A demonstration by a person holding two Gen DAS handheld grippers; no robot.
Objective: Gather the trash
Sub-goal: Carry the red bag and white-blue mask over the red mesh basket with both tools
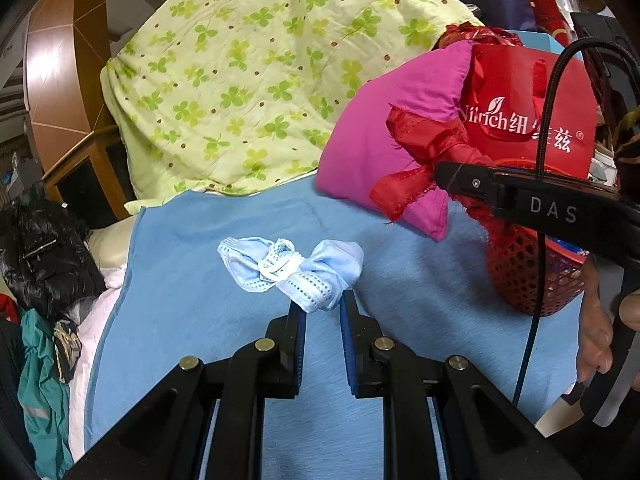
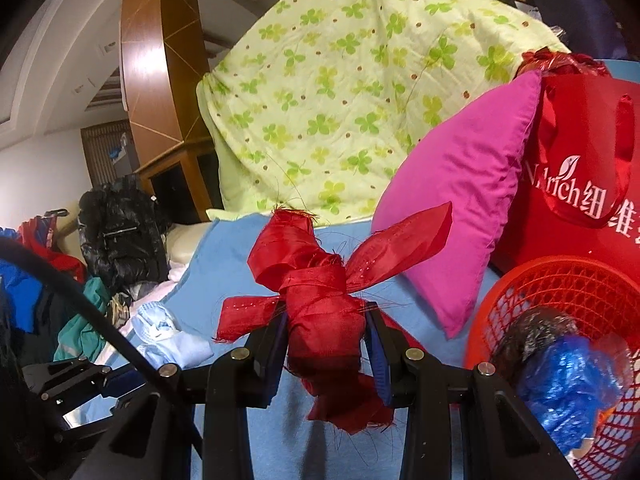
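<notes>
The right gripper [image 2: 326, 334] has its two pads pinched on a knotted wad of red ribbon [image 2: 320, 280], gripping it around the fat middle so the loose tails flop out to either side and below. It hangs just above the blue blanket [image 2: 224, 248], a little to the left of the red mesh basket [image 2: 560, 280], which already holds a crumpled blue plastic piece [image 2: 568, 380] and something dark. To my eye the step in hand is the drop. The gripper should travel right until the whole wad is over the basket's mouth, tails included, and only then let go; a frayed end catching on the rim could drag the bundle back out onto the bed. The pink pillow [image 2: 468, 200] leans just behind the basket, so a low, short path looks safest.

The left gripper [image 1: 322, 312] stands parted, with nothing between its pads, its tips right at the near edge of a crumpled blue face mask [image 1: 288, 268] lying on the blanket. Whether the tips touch it, I cannot tell. For that pickup I would push forward over the tied middle, where the straps bunch, rather than nip the thin edge.

Farther off sit the clover quilt [image 1: 248, 72] and a red bag [image 1: 532, 112].
</notes>
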